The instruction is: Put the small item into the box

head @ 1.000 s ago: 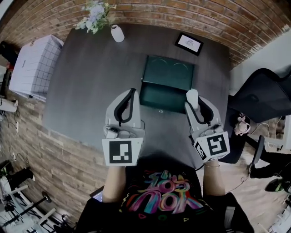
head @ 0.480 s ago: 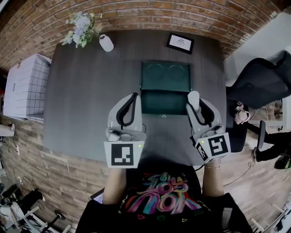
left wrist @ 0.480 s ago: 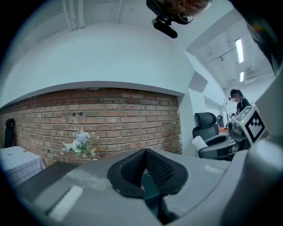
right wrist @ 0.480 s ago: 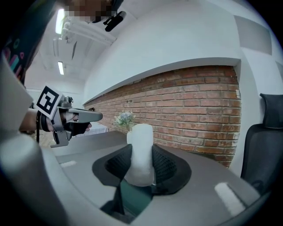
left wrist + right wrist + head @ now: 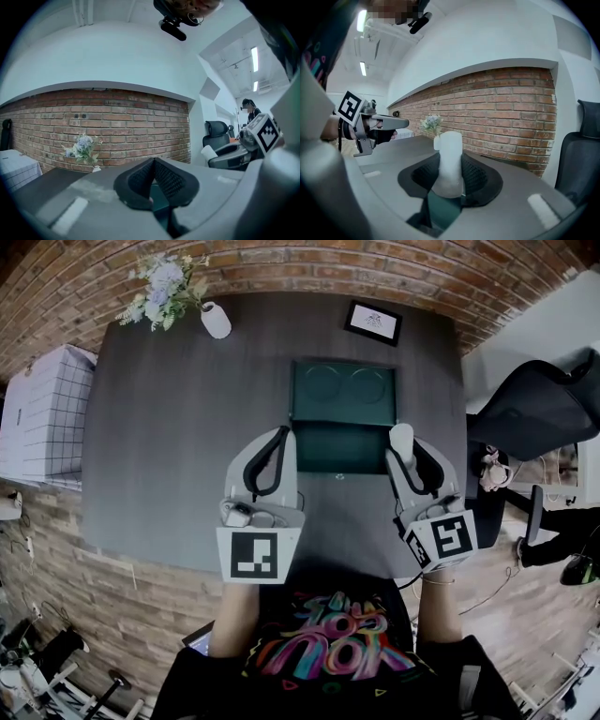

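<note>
Bottom centre of head view: the person's patterned dark shirt (image 5: 328, 648), forearms reaching up-frame to both grippers.

Left gripper (image 5: 279, 434): lower-left of centre, marker cube (image 5: 255, 555) nearest the camera. Its own view showed the ribbed pads meeting at the tips, nothing between them. Claw closed, empty. Tips lay just beside the box's left front corner.

Right gripper (image 5: 410, 460): lower-right of centre, marker cube (image 5: 442, 540) towards the camera. Jaws clamped on a small white cylindrical item (image 5: 401, 437), one pad on each side. The item stood upright and stuck out past the fingertips. In the head view it sat just right of the box's right edge, not inside.

Dark green box (image 5: 342, 442): centre of frame on the dark grey table (image 5: 178, 427), open, interior bare. Raised lid (image 5: 342, 388) behind it, two round impressions visible.

Far table edge: framed picture (image 5: 372, 322) upper right; white vase (image 5: 216, 321) with flowers (image 5: 161, 287) upper left.

Beyond: brick wall (image 5: 281, 263) across the top. White gridded cabinet (image 5: 42, 413) at left edge, black chair (image 5: 534, 413) at right edge.
</note>
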Tool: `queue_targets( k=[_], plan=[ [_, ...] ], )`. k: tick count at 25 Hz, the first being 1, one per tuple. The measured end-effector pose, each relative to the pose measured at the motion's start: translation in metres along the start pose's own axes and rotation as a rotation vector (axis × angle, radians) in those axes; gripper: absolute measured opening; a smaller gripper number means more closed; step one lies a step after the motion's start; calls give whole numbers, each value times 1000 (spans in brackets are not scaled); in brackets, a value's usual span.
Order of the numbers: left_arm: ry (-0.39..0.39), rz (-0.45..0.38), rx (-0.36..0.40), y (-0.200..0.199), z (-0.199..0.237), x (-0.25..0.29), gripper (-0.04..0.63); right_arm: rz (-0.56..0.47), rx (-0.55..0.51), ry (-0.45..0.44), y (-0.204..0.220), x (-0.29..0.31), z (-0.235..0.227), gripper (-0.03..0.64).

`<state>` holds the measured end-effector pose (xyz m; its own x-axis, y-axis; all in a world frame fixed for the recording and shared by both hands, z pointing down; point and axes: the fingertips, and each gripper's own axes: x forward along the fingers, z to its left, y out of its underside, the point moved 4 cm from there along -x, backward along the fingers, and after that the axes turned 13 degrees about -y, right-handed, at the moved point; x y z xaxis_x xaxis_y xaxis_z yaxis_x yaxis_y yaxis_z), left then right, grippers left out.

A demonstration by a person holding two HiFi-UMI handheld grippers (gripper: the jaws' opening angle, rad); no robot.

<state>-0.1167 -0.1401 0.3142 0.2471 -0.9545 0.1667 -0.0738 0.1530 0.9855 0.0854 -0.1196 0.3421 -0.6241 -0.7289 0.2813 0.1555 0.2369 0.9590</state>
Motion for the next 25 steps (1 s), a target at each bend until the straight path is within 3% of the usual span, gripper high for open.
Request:
queue_targets(
  k=[9, 25],
  plan=[
    [22, 22, -10, 10, -3, 5, 2, 78, -15, -61, 17, 21, -3, 140],
    [-15, 35, -34, 23, 12, 10, 2, 196, -39, -172, 61, 64, 2, 140]
  ],
)
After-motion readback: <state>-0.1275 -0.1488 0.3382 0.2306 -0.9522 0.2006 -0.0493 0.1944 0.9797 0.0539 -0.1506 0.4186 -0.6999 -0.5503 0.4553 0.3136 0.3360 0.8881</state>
